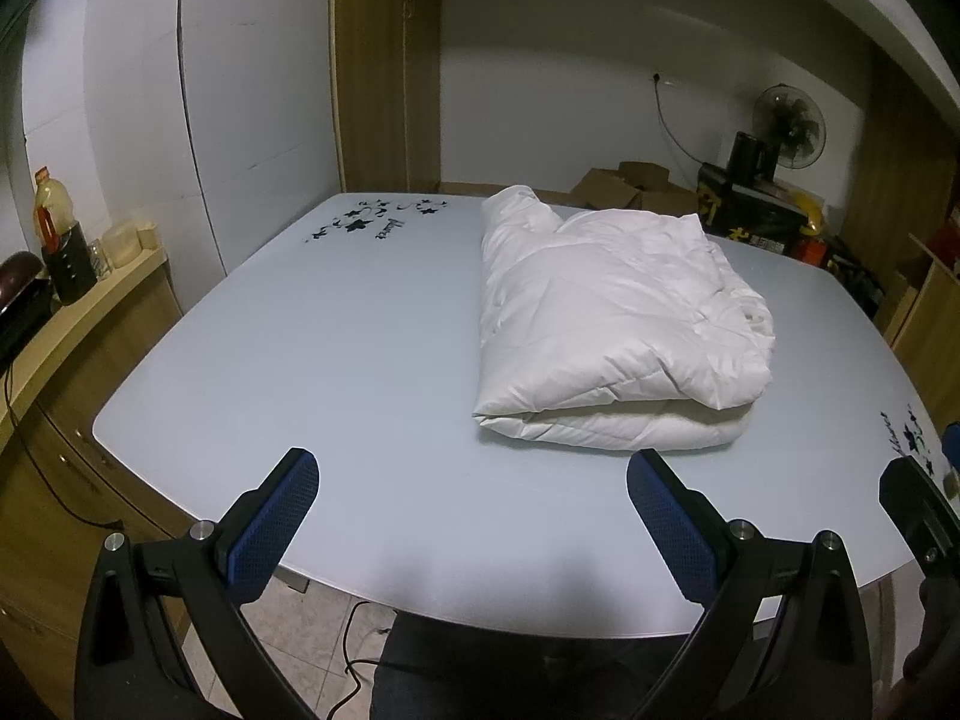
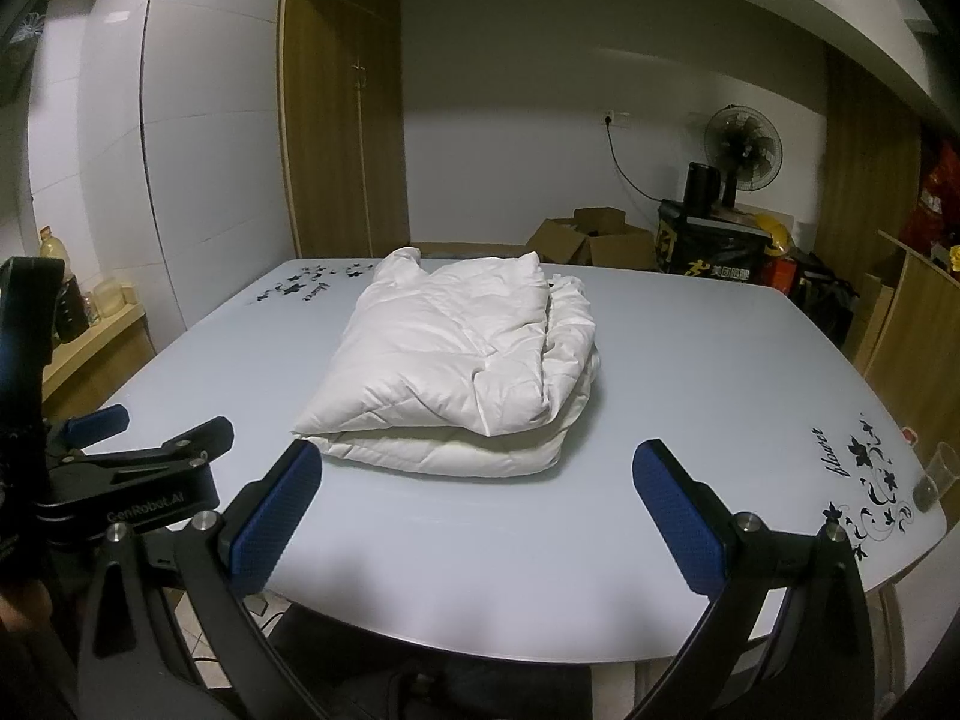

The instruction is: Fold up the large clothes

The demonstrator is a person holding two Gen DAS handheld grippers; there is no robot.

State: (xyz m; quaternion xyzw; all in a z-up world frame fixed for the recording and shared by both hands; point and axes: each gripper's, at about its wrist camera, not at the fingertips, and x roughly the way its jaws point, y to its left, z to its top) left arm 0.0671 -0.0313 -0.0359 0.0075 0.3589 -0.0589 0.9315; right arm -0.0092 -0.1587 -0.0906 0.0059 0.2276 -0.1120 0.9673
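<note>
Nearest, the left gripper (image 1: 471, 495) and the right gripper (image 2: 477, 489) are both spread wide and hold nothing, above the near edge of the table (image 2: 690, 360). Further on, the folded white coat (image 2: 456, 354) lies on the table, apart from both grippers.

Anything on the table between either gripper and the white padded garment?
Nothing visible. Bare table lies between the open right gripper and the folded white padded garment. The same holds for the open left gripper, with the garment ahead and to its right. The clear cup sits off at the right edge.
</note>
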